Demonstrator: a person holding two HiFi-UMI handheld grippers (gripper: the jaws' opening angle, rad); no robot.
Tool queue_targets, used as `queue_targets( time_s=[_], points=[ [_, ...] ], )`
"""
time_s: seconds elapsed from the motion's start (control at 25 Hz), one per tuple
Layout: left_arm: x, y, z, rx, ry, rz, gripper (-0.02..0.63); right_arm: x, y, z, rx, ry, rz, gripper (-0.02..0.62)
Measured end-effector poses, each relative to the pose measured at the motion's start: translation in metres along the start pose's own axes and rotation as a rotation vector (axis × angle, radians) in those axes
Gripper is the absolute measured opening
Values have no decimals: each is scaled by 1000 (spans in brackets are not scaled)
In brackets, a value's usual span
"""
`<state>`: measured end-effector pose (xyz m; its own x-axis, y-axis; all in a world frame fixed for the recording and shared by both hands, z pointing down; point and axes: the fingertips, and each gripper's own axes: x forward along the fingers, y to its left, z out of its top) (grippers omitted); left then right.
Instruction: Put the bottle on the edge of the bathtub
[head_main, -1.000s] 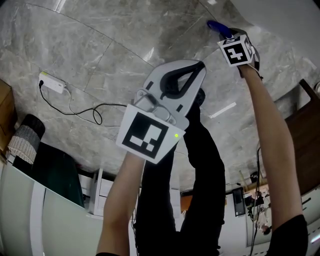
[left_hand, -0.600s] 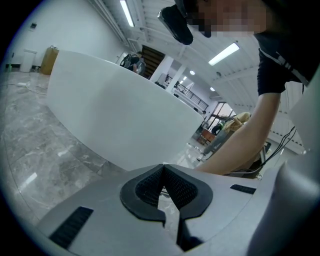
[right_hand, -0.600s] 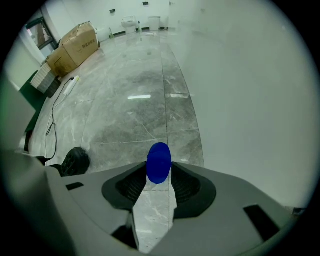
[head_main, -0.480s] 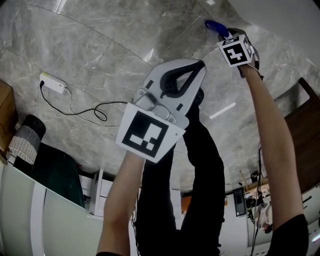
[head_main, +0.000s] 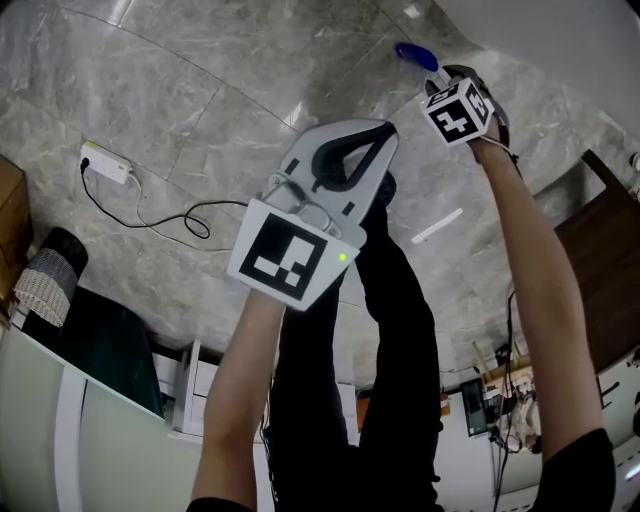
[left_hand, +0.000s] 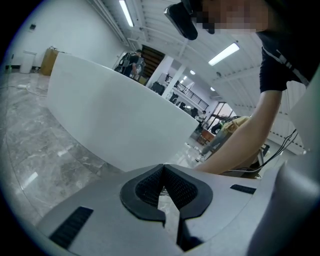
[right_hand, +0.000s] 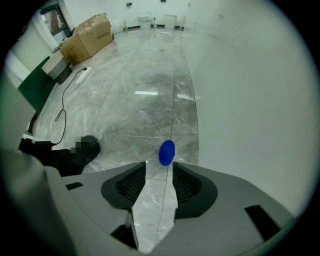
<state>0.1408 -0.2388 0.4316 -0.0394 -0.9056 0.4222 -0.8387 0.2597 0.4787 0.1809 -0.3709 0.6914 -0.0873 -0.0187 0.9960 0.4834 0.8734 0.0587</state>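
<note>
Floor (head_main: 200, 90): grey veined marble, glossy, with ceiling lights reflecting in it. Far left of both grippers we see a white power strip (head_main: 105, 165), its black cable (head_main: 165, 215) looping over the marble.

Left gripper (left_hand: 163, 167): fingers (left_hand: 145, 189) together at the tips, nothing between them. Ahead of them is the white bathtub (left_hand: 115, 115) wall, with open hall behind it.

Right gripper (right_hand: 159, 165): fingers (right_hand: 131, 186) apart, only bare marble in the gap. The bottle (right_hand: 167, 152) sits just beyond the fingertips, in line with the gap and nearer the right finger; we can't tell if it touches. It's low by the floor, tub wall just to its right. It shows as a small solid-blue oval, too small for detail.
</note>
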Motion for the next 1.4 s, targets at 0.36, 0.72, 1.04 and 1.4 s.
queue_targets(
  time_s=[0.36,0.72,1.04,1.4],
  points=[
    [-45,-75,47,-9,13,-9,11,-127,26,5,-102,-53,3,146],
    [-109,-179,102,-57,-2,24,11,-298,64,0,-66,-170,73,127],
    [-182,-273,137,-166,-80,85,11,-441,112,-27,-73,-297,51,114],
    [-261,-360,197,-55,-117,126,11,-583,168,-59,155,-478,80,83]
  ],
)
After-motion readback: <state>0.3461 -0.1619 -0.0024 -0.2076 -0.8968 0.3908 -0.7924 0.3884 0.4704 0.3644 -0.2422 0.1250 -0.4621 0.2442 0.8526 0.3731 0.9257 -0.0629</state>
